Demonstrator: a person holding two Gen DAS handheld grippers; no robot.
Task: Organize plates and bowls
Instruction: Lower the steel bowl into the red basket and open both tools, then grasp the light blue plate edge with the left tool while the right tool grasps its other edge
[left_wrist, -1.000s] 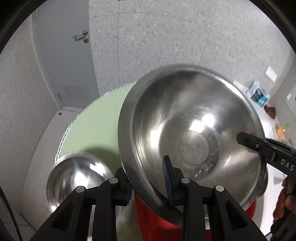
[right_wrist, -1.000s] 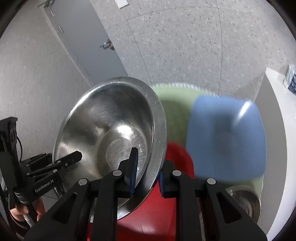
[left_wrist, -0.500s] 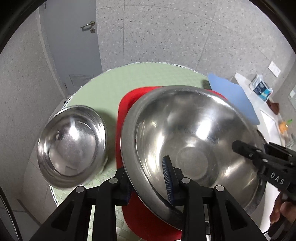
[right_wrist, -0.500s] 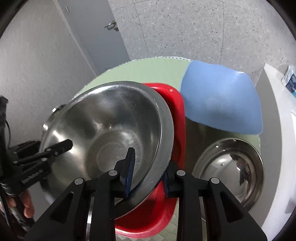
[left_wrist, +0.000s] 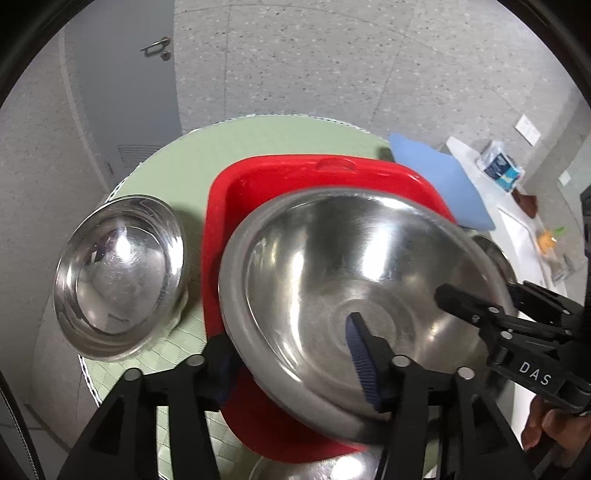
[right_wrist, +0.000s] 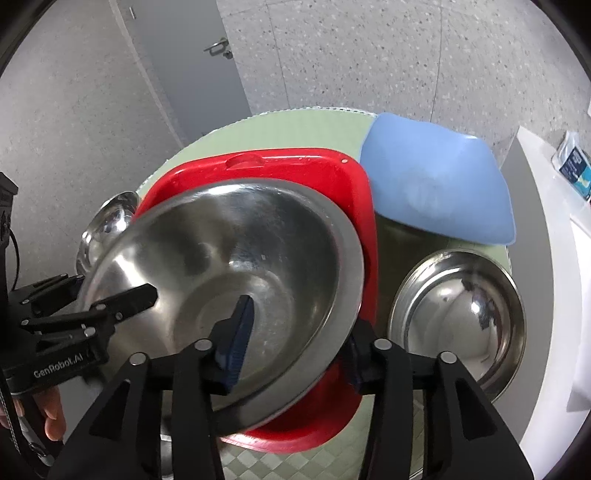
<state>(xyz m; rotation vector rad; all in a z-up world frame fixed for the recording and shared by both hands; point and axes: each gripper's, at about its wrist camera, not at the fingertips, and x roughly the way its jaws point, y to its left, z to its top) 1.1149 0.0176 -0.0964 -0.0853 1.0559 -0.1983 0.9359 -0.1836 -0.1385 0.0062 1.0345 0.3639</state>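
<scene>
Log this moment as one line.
large steel bowl on red tray | left claw opening, rim between | right claw opening, rim between

My left gripper (left_wrist: 291, 354) and right gripper (right_wrist: 295, 332) are matte black, with silver screws, ribbed blue pads (left_wrist: 360, 360) and white lettering.

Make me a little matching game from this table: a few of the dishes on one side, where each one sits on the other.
Things:
1. big steel bowl
2. blue bowl
3. red tray
4. small steel bowl

Places:
A. upside down, right of the tray
B. under the big bowl
C. alone, left of the tray
D. between both grippers' fingers, over the tray

Pairs: 1-D, 2-A, 3-B, 4-C
</scene>
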